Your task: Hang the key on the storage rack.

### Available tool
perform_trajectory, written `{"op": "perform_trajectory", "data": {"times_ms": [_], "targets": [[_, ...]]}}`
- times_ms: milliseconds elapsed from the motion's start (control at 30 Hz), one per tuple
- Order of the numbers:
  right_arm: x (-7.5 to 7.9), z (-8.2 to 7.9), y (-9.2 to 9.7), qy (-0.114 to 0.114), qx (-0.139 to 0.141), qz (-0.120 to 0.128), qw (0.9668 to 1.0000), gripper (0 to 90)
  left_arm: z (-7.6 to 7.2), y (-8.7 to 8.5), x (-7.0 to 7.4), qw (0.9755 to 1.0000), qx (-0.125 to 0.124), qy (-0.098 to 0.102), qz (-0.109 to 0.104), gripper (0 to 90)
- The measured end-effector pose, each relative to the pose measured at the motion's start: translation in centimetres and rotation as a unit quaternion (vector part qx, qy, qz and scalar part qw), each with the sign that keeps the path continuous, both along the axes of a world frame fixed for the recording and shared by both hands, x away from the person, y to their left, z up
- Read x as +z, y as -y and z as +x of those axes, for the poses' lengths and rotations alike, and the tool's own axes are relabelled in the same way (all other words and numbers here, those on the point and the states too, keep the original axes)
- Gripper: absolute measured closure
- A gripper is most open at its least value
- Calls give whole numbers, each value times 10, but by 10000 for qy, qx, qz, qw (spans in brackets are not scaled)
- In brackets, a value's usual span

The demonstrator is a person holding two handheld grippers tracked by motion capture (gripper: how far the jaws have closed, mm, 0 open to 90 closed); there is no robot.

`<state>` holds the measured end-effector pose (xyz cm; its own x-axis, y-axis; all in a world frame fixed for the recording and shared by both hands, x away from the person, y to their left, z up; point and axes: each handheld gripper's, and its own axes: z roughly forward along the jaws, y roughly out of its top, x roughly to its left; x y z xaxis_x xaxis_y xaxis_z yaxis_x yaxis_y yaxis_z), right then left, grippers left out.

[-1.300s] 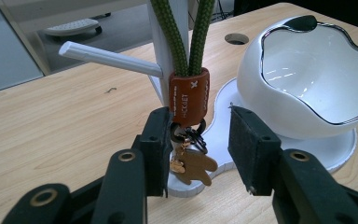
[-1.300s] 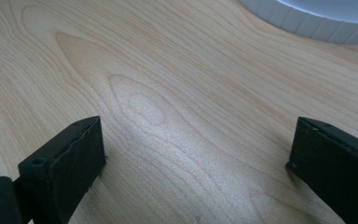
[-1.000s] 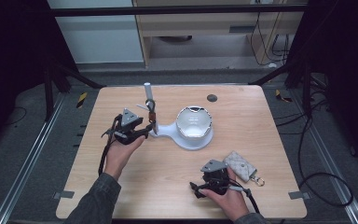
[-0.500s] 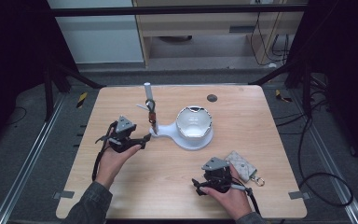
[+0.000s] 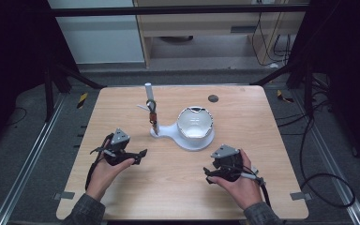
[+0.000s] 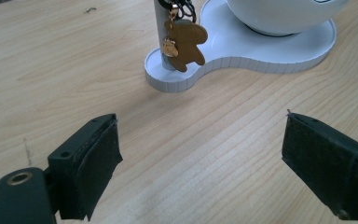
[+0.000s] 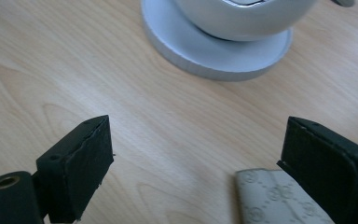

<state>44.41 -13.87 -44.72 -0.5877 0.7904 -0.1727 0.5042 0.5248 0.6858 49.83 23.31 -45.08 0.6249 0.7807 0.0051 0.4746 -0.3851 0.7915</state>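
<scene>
A white stand (image 5: 168, 133) carries a thin post (image 5: 148, 93) and a white bowl (image 5: 195, 123). A brown gingerbread-shaped keychain (image 5: 153, 115) (image 6: 185, 44) hangs on the post. My left gripper (image 5: 143, 154) (image 6: 200, 154) sits low over the table, to the left of the stand and nearer the person than it. Its jaws have just been opening and stand wide with nothing between them. My right gripper (image 5: 207, 176) (image 7: 196, 163) hovers near the front edge, its jaws having closed slightly but still apart. A grey patterned wallet (image 7: 279, 198) lies on the table under its right jaw, not gripped.
A small dark disc (image 5: 213, 98) lies on the far side of the wooden table (image 5: 122, 201). Dark frame rails run along both sides, and cables lie on the floor to the right.
My left gripper drew back from the post toward the person and sank, and its jaws opened; the keychain stays hanging. My right gripper rose and now hides the wallet in the high view.
</scene>
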Motion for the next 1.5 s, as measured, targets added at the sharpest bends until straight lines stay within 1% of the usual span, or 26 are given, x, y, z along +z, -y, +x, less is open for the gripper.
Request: {"op": "perform_trajectory", "data": {"times_ms": [100, 167, 200, 233, 300, 333, 367, 433, 467, 533, 600, 667, 700, 733, 767, 833, 867, 933, 1000, 1100, 1167, 1200, 1267, 1333, 1467, 1500], "targets": [[5, 4, 6, -35, -69, -28, 10000, 95, -2, -3, -3, 10000, -16, -48, 4, 98], [11, 7, 11, -32, -123, -78, 9999, 100, -2, -8, -4, 9999, 19, -93, -100, 95], [18, 9, 18, -31, -180, -138, 9997, 102, -3, -12, -6, 9998, 56, -124, -158, 90], [18, 9, 18, -31, -180, -138, 9997, 102, -3, -12, -6, 9998, 56, -124, -158, 86], [24, 11, 24, -86, -203, -200, 9996, 102, -5, -17, -9, 9998, 111, -145, -103, 83], [30, 12, 30, -101, -220, -289, 9993, 101, -7, -21, -15, 9997, 110, -218, 32, 77], [30, 12, 30, -101, -220, -289, 9993, 101, -7, -21, -15, 9997, 110, -218, 32, 73], [36, 15, 36, -224, -265, -315, 9989, 102, -8, -21, -19, 9996, 111, -269, 65, 71], [42, 17, 43, -254, -314, -368, 9985, 102, -9, -21, -20, 9995, 100, -289, 119, 71], [45, 18, 47, -258, -331, -371, 9984, 101, -10, -20, -21, 9993, 97, -303, 219, 71], [50, 19, 53, -347, -325, -422, 9980, 93, -12, -20, -22, 9993, 119, -316, 174, 72], [56, 19, 62, -377, -337, -548, 9972, 92, -13, -20, -25, 9991, 97, -359, 206, 74], [57, 18, 65, -412, -328, -558, 9971, 89, -13, -20, -26, 9990, 66, -363, 246, 75], [58, 17, 69, -511, -341, -524, 9967, 79, -12, -21, -27, 9989, 105, -390, 244, 75], [58, 17, 69, -511, -341, -524, 9967, 79, -12, -21, -27, 9989, 105, -390, 244, 74], [57, 16, 74, -660, -292, -533, 9960, 67, -11, -22, -28, 9988, 156, -398, 239, 75], [55, 14, 80, -823, -313, -584, 9944, 72, -11, -23, -28, 9988, 198, -360, 248, 75], [53, 14, 86, -960, -377, -592, 9929, 84, -12, -24, -28, 9989, 209, -343, 257, 77], [50, 13, 90, -1074, -370, -629, 9915, 99, -12, -26, -30, 9989, 240, -343, 225, 77], [47, 13, 93, -1156, -364, -614, 9907, 102, -13, -30, -31, 9986, 306, -353, 236, 77], [40, 13, 93, -1291, -307, -699, 9887, 107, -13, -34, -31, 9986, 339, -334, 220, 77], [38, 14, 92, -1347, -278, -690, 9881, 105, -12, -37, -30, 9986, 394, -293, 212, 77], [33, 15, 91, -1489, -235, -654, 9864, 103, -13, -39, -30, 9984, 442, -288, 178, 77], [30, 15, 91, -1534, -245, -629, 9859, 104, -13, -40, -30, 9984, 456, -286, 190, 77], [17, 17, 89, -1648, -203, -720, 9835, 94, -14, -42, -32, 9979, 504, -318, 247, 77], [17, 17, 89, -1648, -203, -720, 9835, 94, -13, -43, -33, 9978, 521, -320, 267, 77]]}}
